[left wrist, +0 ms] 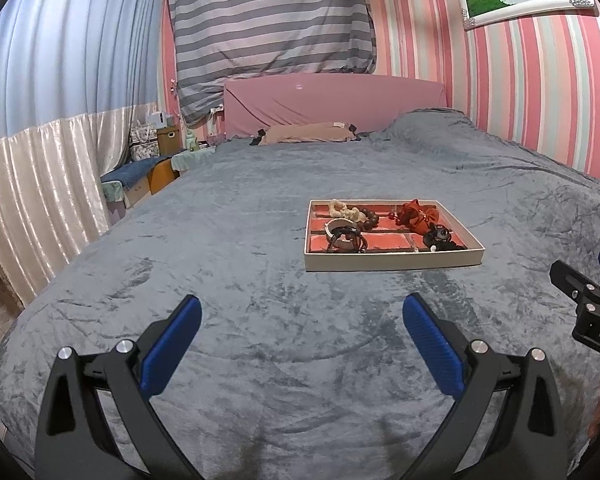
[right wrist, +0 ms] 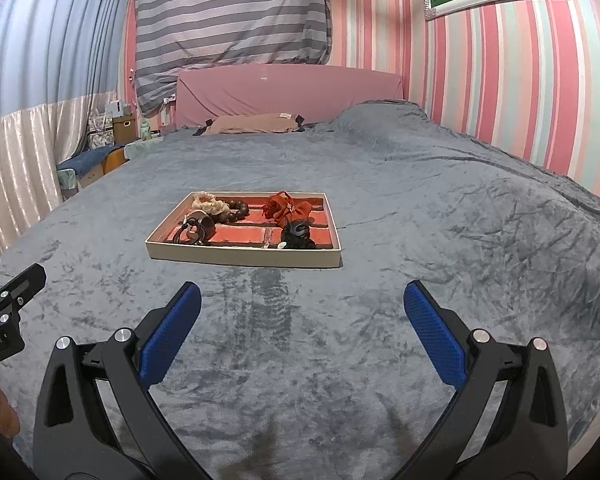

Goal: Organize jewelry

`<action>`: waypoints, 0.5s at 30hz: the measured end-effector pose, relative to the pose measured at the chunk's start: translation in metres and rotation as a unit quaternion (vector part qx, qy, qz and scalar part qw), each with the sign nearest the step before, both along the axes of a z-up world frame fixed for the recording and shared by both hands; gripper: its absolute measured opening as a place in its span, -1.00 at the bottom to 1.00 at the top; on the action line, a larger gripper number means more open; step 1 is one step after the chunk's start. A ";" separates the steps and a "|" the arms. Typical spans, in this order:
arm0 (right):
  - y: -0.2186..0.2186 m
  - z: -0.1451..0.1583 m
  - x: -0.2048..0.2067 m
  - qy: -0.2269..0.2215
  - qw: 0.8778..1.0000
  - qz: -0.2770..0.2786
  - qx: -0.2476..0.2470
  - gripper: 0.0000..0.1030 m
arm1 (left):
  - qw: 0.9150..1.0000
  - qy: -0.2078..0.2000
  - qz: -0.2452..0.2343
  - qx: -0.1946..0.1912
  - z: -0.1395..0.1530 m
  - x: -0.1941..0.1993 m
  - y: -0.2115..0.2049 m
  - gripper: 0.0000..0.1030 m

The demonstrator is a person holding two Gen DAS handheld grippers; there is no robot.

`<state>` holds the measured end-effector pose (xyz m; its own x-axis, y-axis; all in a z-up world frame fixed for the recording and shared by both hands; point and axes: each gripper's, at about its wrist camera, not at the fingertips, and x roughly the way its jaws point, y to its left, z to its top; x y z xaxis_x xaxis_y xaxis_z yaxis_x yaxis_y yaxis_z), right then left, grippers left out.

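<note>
A shallow white tray (left wrist: 392,262) with a red divided lining lies on the grey bedspread; it also shows in the right wrist view (right wrist: 244,259). In it lie a cream scrunchie (left wrist: 342,210), dark wooden beads (right wrist: 236,209), a red bow (left wrist: 416,216), a black hair clip (right wrist: 298,234) and a bangle with a dark claw clip (left wrist: 344,236). My left gripper (left wrist: 302,306) is open and empty, short of the tray. My right gripper (right wrist: 302,294) is open and empty, short of the tray. Each gripper shows at the edge of the other's view.
The grey bedspread (left wrist: 220,240) covers a wide bed with a pink headboard (left wrist: 332,104) and a tan pillow (left wrist: 308,133). Curtains and a low bench with boxes (left wrist: 148,160) stand to the left. A striped wall is on the right.
</note>
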<state>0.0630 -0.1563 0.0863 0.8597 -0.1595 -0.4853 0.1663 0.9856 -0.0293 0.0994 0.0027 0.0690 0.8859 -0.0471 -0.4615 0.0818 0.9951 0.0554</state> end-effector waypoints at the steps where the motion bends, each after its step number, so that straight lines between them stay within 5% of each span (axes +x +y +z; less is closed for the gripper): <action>1: 0.000 0.000 0.000 0.000 1.000 -0.001 -0.002 0.92 | 1.000 0.000 0.001 0.000 0.000 0.000 0.000 0.91; 15: -0.001 0.005 -0.003 -0.005 1.000 -0.004 -0.008 0.92 | 1.000 -0.002 -0.001 0.002 0.001 -0.001 0.000 0.91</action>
